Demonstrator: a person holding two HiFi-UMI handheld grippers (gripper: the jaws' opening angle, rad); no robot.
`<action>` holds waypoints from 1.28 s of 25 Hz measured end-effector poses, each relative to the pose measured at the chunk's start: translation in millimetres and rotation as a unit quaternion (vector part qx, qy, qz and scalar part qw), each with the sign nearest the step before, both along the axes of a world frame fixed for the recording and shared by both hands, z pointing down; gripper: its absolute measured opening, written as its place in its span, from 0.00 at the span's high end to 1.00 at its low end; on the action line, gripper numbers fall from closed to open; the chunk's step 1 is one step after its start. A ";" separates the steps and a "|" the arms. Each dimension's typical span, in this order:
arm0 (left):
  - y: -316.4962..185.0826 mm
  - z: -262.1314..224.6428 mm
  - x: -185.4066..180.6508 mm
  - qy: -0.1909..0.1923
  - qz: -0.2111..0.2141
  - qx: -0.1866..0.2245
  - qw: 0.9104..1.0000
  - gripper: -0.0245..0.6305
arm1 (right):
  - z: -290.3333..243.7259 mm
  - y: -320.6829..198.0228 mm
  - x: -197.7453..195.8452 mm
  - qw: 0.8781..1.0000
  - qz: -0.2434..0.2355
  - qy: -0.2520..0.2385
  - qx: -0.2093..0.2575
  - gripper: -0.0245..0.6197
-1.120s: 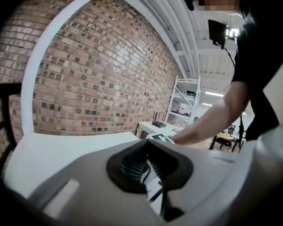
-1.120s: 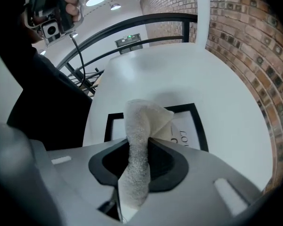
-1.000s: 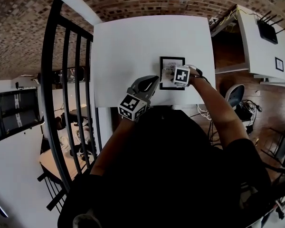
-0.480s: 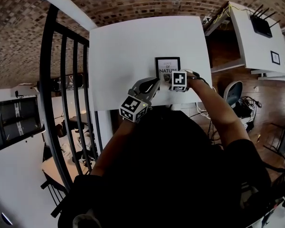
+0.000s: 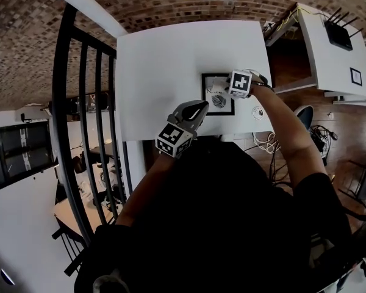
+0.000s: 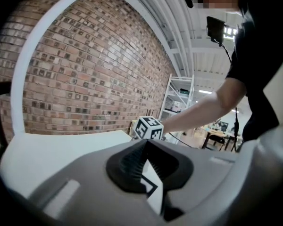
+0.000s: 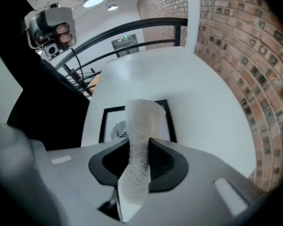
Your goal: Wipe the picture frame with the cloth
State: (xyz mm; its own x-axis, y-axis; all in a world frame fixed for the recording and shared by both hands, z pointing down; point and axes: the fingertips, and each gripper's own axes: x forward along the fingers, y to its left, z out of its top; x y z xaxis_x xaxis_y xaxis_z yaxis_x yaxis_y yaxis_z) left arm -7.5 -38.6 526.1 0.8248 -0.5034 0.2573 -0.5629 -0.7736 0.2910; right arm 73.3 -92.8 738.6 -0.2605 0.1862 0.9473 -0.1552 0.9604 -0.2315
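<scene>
One picture frame [image 5: 223, 104] lies centre-picture on the white desk [image 5: 165, 60], the left tongs [image 5: 199, 106] clenched on its lower-left corner, while the right tongs [image 7: 140, 146] grasp one pale cloth [image 7: 139, 124] over the frame's top edge.

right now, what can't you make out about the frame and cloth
Print on the picture frame: too small in head view; the cloth hides most in right gripper view.
Whether cloth touches frame: right gripper hides it in head view.
Left gripper view: only a frame corner shows; the left gripper blocks the rest.
</scene>
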 end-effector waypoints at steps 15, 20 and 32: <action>7.7 11.9 -4.8 -0.019 -0.017 -0.021 0.999 0.96 | 46.6 -44.4 21.3 0.998 0.031 0.033 0.048 0.81; 5.5 12.4 -1.3 -0.018 -0.013 -0.021 1.000 0.96 | 47.4 -11.7 16.1 0.999 0.025 0.027 0.018 0.81; 15.1 14.3 20.3 -0.020 0.015 -0.013 1.000 0.96 | 48.1 73.4 10.0 0.998 -0.007 0.011 -0.063 0.81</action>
